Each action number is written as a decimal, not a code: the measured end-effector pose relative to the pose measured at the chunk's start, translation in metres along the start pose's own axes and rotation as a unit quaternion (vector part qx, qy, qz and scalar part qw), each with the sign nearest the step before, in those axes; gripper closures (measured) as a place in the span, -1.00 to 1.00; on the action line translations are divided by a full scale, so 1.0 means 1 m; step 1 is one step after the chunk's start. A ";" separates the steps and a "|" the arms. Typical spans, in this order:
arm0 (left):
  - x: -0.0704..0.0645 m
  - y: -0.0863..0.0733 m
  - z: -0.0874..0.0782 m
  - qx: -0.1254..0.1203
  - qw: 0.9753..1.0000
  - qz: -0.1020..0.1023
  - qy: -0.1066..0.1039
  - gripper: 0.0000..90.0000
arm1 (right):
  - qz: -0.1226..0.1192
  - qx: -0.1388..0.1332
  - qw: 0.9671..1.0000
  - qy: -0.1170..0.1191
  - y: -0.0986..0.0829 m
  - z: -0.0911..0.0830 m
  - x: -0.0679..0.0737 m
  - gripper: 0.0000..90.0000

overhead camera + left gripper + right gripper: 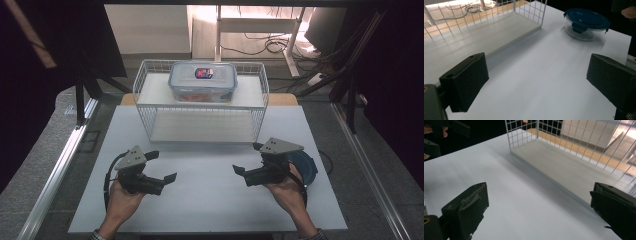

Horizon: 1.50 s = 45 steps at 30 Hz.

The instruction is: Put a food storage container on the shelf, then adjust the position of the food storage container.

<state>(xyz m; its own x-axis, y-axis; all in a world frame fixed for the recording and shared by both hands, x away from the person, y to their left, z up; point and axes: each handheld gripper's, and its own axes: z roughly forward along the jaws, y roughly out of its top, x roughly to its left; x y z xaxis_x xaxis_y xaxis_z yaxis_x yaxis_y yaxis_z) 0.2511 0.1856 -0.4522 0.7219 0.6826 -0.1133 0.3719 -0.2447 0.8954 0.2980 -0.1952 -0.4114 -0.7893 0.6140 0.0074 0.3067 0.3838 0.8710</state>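
Both grippers are hovering low over the white table [200, 200], the left gripper [165, 167] and right gripper [248, 159] each gaping wide, gripping nothing. Just beside the right one a round blue-lidded container [307, 170] is sitting. Farther back, a rectangular lidded box [202, 80] is resting on the wire rack [150, 107].

Nothing readable — the lid sticker [203, 73] is too blurred.

round clear container [586, 23] with blue clip lid, shut, upright on white table, near wire rack
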 end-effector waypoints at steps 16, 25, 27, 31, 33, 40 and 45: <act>-0.016 -0.053 0.001 0.020 1.000 0.007 0.023 -0.94 | -0.010 0.015 1.000 -0.023 -0.053 0.004 0.027 -0.91; -0.017 -0.062 -0.001 0.028 0.999 0.006 0.031 -0.94 | -0.003 0.048 0.998 -0.037 -0.065 0.011 0.025 -0.98; -0.015 -0.063 -0.002 0.029 0.999 0.004 0.033 -0.94 | -0.009 0.049 0.998 -0.047 -0.065 0.011 0.026 -1.00; -0.012 -0.065 -0.005 0.028 0.999 -0.001 0.037 -0.94 | -0.002 0.050 0.997 -0.059 -0.064 0.012 0.025 -1.00; -0.011 -0.066 -0.006 0.027 0.999 -0.003 0.039 -0.94 | 0.006 0.052 0.997 -0.058 -0.064 0.011 0.022 -1.00; -0.008 -0.068 -0.006 0.028 0.999 -0.009 0.040 -0.94 | 0.021 0.047 0.995 -0.086 -0.063 -0.001 0.005 -0.85; -0.007 -0.068 -0.006 0.027 0.999 -0.010 0.037 -0.94 | 0.031 0.052 0.990 -0.123 -0.066 -0.012 -0.013 -0.51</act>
<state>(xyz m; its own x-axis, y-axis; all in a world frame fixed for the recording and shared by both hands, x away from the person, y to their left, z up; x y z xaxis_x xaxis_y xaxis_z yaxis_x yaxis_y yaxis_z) 0.2174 0.2014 -0.5104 0.6701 0.7358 -0.0971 0.4182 -0.2663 0.8684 0.2811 -0.2367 -0.4630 -0.6170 0.7837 -0.0724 0.4141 0.4014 0.8169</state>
